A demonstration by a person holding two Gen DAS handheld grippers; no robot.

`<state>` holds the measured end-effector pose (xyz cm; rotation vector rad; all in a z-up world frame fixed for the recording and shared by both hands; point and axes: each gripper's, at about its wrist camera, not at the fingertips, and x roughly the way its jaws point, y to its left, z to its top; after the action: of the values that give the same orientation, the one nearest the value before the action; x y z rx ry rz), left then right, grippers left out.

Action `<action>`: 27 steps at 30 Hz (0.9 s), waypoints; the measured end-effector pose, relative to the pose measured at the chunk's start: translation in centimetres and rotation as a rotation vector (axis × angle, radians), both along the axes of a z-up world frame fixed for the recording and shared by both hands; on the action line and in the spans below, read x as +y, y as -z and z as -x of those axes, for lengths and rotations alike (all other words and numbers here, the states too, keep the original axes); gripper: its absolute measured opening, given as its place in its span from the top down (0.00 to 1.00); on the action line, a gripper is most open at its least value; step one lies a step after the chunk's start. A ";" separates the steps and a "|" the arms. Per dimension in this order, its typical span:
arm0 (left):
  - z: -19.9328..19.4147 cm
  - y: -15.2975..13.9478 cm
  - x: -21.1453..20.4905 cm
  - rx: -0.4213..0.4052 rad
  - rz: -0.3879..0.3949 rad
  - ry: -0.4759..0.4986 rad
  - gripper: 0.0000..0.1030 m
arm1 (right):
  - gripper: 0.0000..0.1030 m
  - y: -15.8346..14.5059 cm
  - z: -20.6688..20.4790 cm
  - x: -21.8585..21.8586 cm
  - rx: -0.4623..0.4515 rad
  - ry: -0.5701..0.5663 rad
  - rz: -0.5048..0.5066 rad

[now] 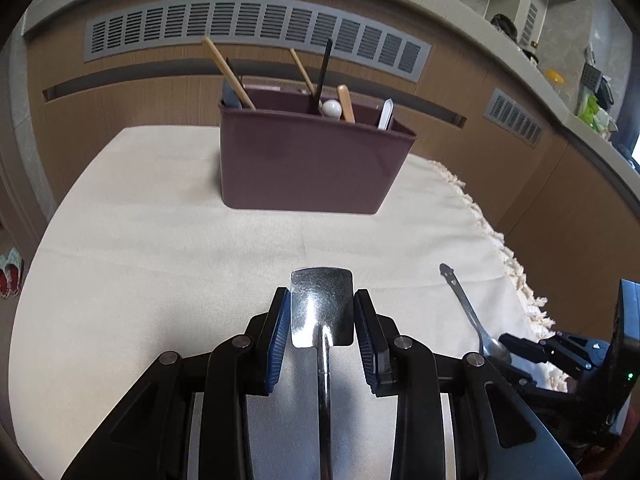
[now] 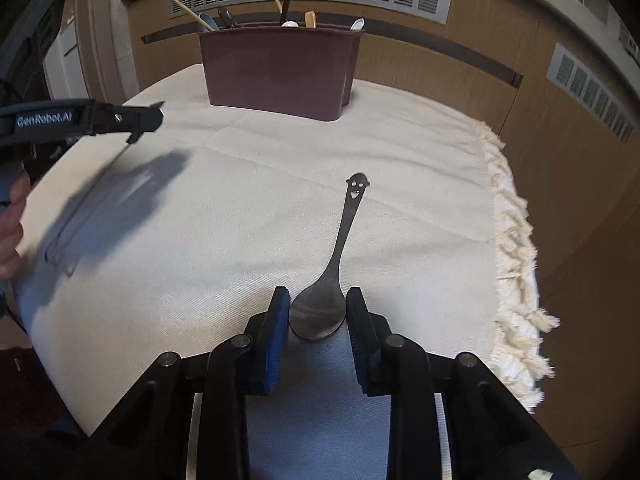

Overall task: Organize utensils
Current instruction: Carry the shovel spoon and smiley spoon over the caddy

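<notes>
A maroon utensil holder (image 1: 308,160) stands at the far side of the table, with chopsticks, wooden handles and white utensils in it; it also shows in the right wrist view (image 2: 276,68). My left gripper (image 1: 322,312) is shut on a square-headed metal spatula (image 1: 322,304), held above the cloth. A dark metal spoon with a smiley-face handle (image 2: 340,248) lies on the cloth; it also shows in the left wrist view (image 1: 472,316). My right gripper (image 2: 318,308) has its jaws around the spoon's bowl, and the pads touch its sides.
The table carries a cream cloth (image 2: 280,184) with a fringed edge (image 2: 516,248) on the right. Wooden panels with grey vents (image 1: 256,24) stand behind. The left gripper's body (image 2: 80,120) shows at the left of the right wrist view.
</notes>
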<state>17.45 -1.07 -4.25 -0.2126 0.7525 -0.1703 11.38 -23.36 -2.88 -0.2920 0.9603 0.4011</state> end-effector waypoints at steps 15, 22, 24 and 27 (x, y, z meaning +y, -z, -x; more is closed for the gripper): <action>0.1 -10.3 1.4 -0.361 0.092 -0.017 0.68 | 0.76 -13.2 -5.6 -1.8 -0.148 -0.027 -0.334; -4.3 -18.3 2.2 -0.771 0.101 -0.147 0.68 | 0.76 -21.3 -11.1 0.1 -0.202 -0.098 -0.484; -6.1 -18.0 3.2 -0.811 0.154 -0.203 0.68 | 0.76 -22.3 -13.1 0.7 -0.189 -0.115 -0.522; -9.0 -16.0 4.1 -0.806 0.205 -0.292 0.68 | 0.76 -22.2 -16.4 1.6 -0.170 -0.119 -0.542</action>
<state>26.45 3.00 11.70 -0.4121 -0.1020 -0.0433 27.75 -21.71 19.32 0.1106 0.6383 0.7146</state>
